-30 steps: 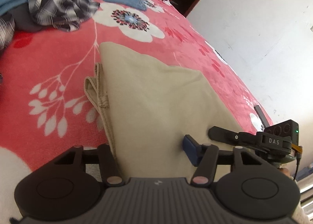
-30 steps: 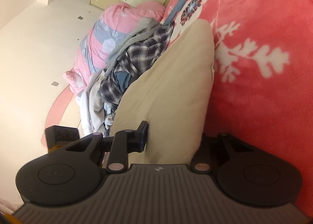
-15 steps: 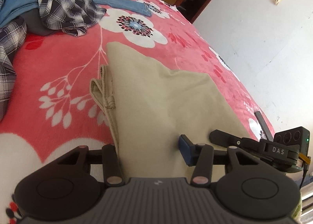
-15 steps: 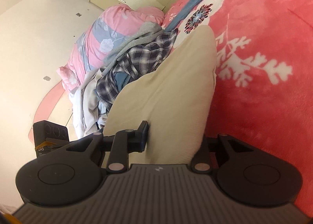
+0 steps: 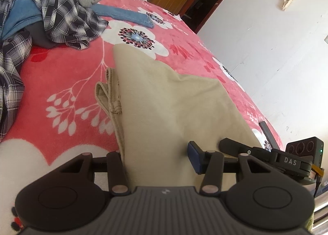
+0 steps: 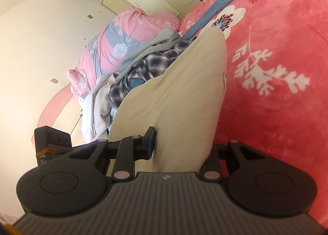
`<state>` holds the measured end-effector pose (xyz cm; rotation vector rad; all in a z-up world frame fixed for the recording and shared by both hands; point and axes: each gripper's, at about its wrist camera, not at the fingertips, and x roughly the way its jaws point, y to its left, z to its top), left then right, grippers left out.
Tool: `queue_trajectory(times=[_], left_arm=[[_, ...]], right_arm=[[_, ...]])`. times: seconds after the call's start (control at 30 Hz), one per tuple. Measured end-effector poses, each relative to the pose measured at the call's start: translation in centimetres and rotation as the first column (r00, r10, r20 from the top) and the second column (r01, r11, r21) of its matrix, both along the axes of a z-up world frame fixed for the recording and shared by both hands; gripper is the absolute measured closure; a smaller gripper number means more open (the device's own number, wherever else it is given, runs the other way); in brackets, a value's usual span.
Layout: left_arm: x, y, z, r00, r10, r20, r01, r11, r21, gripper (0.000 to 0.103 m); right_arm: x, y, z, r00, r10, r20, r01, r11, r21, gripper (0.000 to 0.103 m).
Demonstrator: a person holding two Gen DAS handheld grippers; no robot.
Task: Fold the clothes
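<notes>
The left gripper [image 5: 157, 159] and the right gripper [image 6: 182, 144] each pinch one near corner of the beige garment [image 5: 164, 99]. The cloth stretches forward from their fingers and its far end lies on the red floral blanket [image 5: 57, 75].

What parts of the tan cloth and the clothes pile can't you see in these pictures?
- Tan cloth: its near edge is hidden behind the gripper body in both wrist views, so the pinch itself is unseen.
- One pad of each gripper: covered by the cloth.
- Clothes pile: cut off by the left edge in the left wrist view; partly hidden behind the cloth in the right wrist view.
</notes>
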<state>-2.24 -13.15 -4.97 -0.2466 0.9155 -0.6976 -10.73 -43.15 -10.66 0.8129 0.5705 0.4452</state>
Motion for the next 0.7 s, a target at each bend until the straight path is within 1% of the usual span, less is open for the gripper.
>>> queue_trajectory(times=[0.7], left_arm=[[-1.6, -2.2, 0.2, 0.999, -0.032, 0.008, 0.032, 0.999, 0.012, 0.052]], right_arm=[[-2.1, -1.4, 0.5, 1.000, -0.022, 0.011, 0.022, 1.000, -0.007, 0.077]])
